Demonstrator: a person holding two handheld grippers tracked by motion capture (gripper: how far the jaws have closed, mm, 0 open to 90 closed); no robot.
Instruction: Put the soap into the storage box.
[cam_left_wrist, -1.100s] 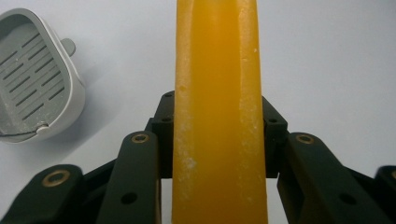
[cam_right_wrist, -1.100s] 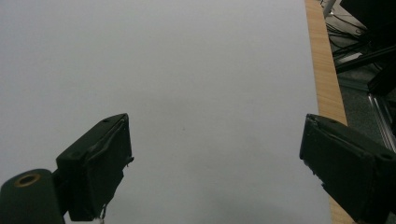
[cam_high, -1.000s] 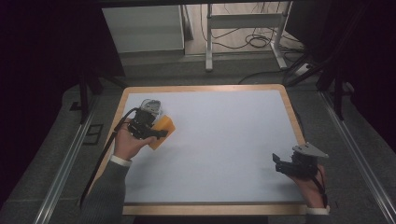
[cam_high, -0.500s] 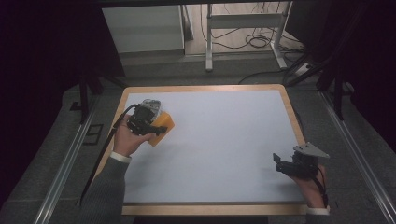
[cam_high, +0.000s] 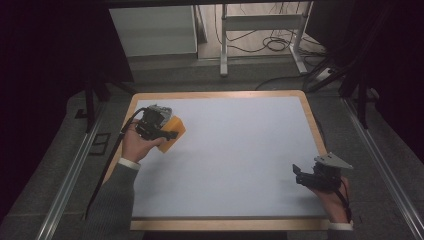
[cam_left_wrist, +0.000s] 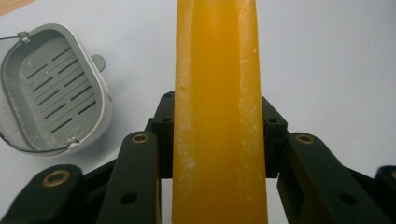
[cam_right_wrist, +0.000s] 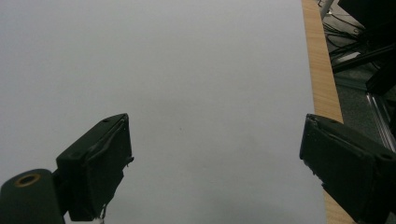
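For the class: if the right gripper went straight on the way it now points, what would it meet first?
Probably nothing but the white table top. The right gripper is open with nothing between its jaws, and the way ahead looks free as far as its view shows, though depth is hard to judge.

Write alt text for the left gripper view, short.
An orange soap bar stands on edge, clamped between the left gripper's black jaws, above a white table. To its left, apart from it, lies an empty grey soap dish with a slotted floor.
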